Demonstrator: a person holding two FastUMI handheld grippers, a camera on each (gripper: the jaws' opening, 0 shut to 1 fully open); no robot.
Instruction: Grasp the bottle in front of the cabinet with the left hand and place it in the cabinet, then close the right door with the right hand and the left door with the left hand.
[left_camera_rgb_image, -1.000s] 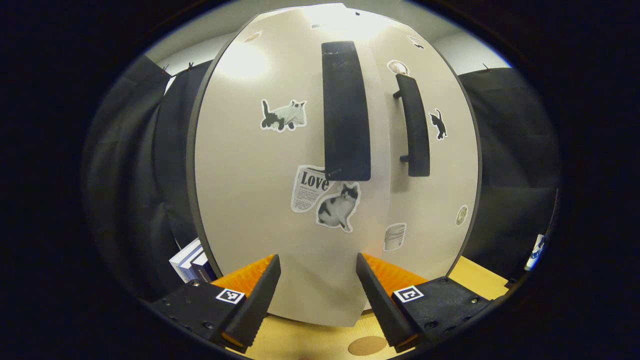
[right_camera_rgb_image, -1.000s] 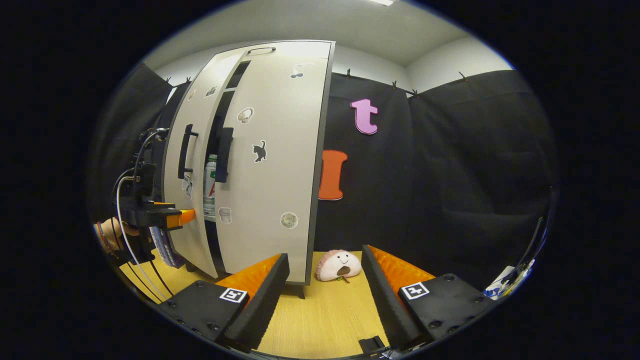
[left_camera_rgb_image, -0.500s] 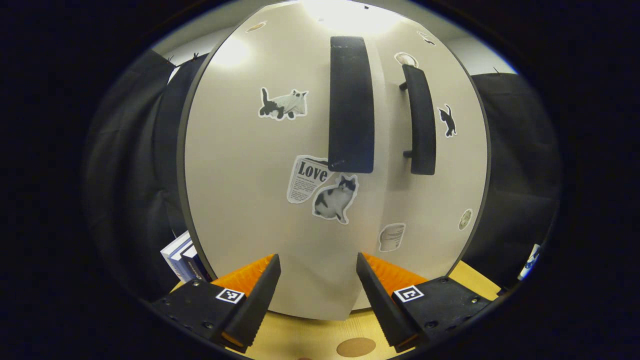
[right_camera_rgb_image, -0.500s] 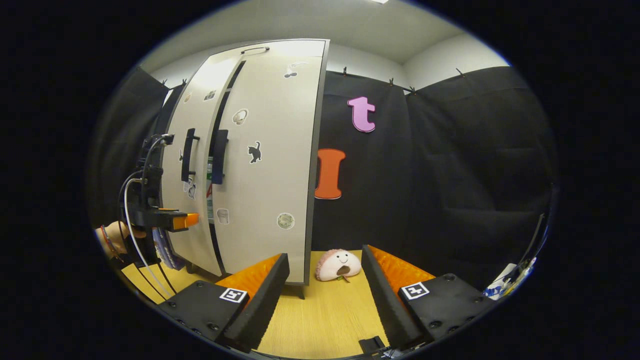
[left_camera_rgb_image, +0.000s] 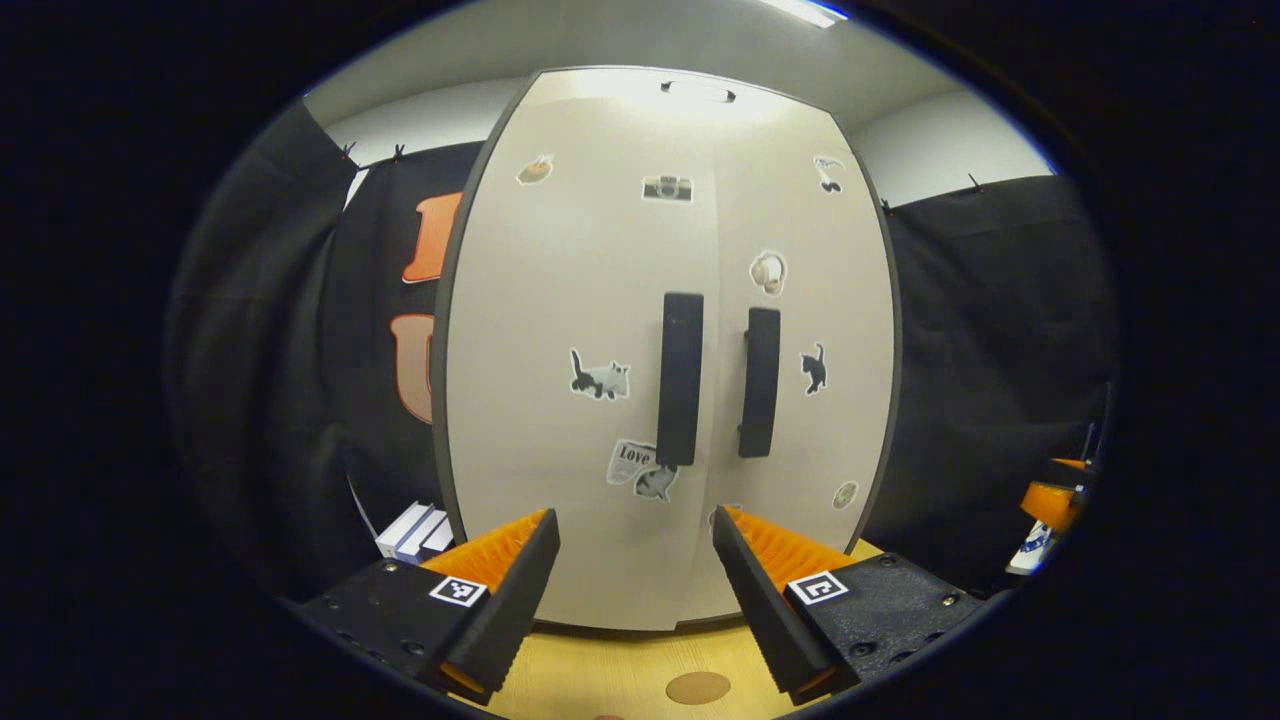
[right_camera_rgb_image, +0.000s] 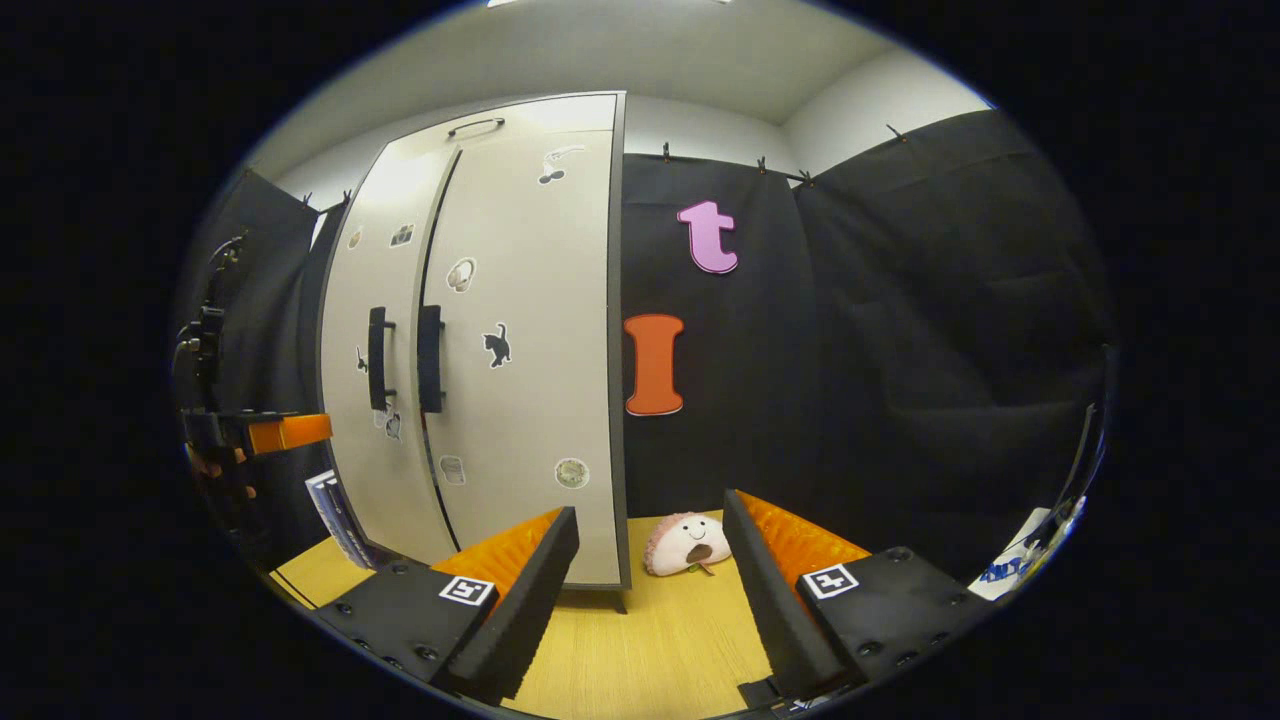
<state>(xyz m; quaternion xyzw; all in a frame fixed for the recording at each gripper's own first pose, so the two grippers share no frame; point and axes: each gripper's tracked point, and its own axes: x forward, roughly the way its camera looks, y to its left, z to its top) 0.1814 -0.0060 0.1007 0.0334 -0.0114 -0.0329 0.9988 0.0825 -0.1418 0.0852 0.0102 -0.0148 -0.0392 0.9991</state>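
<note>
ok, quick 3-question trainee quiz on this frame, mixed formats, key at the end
1. True or false: both cabinet doors are shut, with the two handles side by side.
2. Multiple choice: in the right gripper view, what lies on the table beside the cabinet's lower right corner? A) a mug B) a plush toy with a smiling face C) a spoon
3. Short answer: is the left gripper holding anything, and how do its fingers stand?

Key
1. True: left door, right door; left handle, right handle.
2. B: the plush toy.
3. Nothing; the fingers are spread apart, in front of the doors.
</note>
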